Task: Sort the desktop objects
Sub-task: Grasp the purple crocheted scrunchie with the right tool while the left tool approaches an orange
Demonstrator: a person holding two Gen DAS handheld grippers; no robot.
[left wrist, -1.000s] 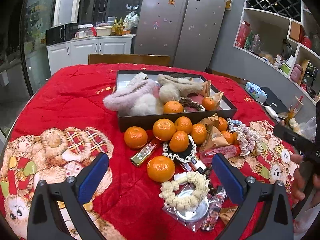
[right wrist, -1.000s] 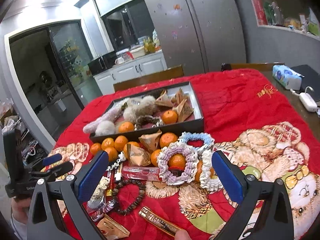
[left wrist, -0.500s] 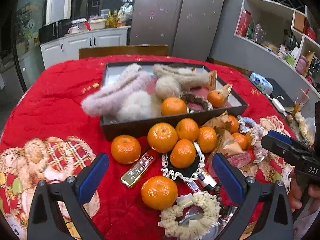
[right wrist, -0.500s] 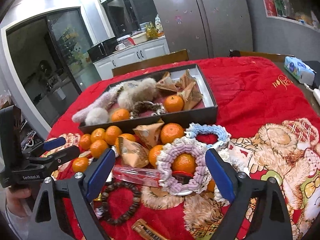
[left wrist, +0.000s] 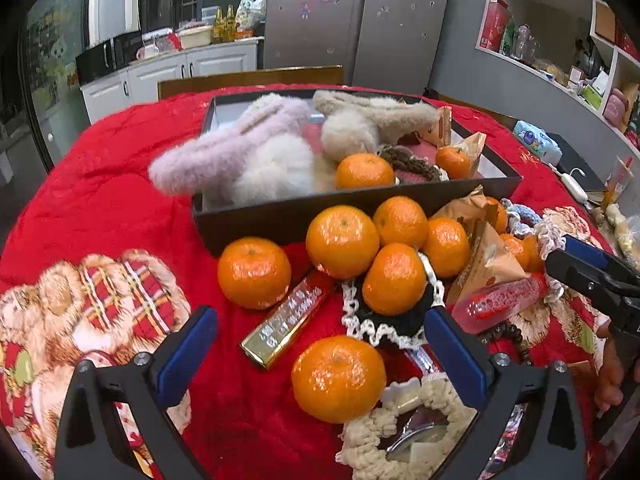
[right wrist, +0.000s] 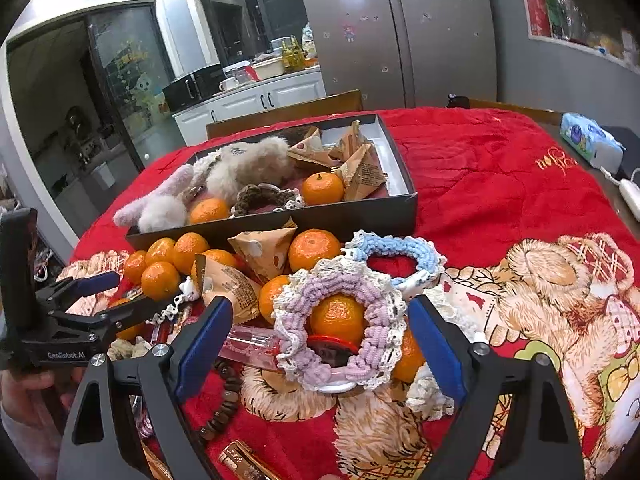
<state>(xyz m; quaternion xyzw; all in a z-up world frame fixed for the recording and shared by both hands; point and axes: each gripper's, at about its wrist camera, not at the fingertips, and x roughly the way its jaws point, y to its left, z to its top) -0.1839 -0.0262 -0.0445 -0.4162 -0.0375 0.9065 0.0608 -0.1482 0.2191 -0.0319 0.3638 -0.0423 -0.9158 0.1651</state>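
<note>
A black tray (left wrist: 280, 216) holds fluffy hair clips (left wrist: 224, 152), two oranges and snack packs; it also shows in the right wrist view (right wrist: 400, 208). In front of it lie several oranges, a gold bar (left wrist: 288, 320), scrunchies and a pink bottle (left wrist: 500, 300). My left gripper (left wrist: 320, 352) is open low over the table, an orange (left wrist: 338, 378) between its fingers, untouched. My right gripper (right wrist: 320, 344) is open around a purple scrunchie (right wrist: 340, 320) that rings an orange (right wrist: 338, 316).
A blue scrunchie (right wrist: 396, 248) and brown snack packs (right wrist: 264, 252) lie near the tray. A bead bracelet (right wrist: 224, 400) lies at the front. A tissue pack (right wrist: 592, 144) and a white charger (right wrist: 630, 196) sit at the table's right edge. A chair stands behind the table.
Both grippers have moved forward and down toward the pile. The left now straddles the front orange; the right now straddles the purple scrunchie. Both stay open.
</note>
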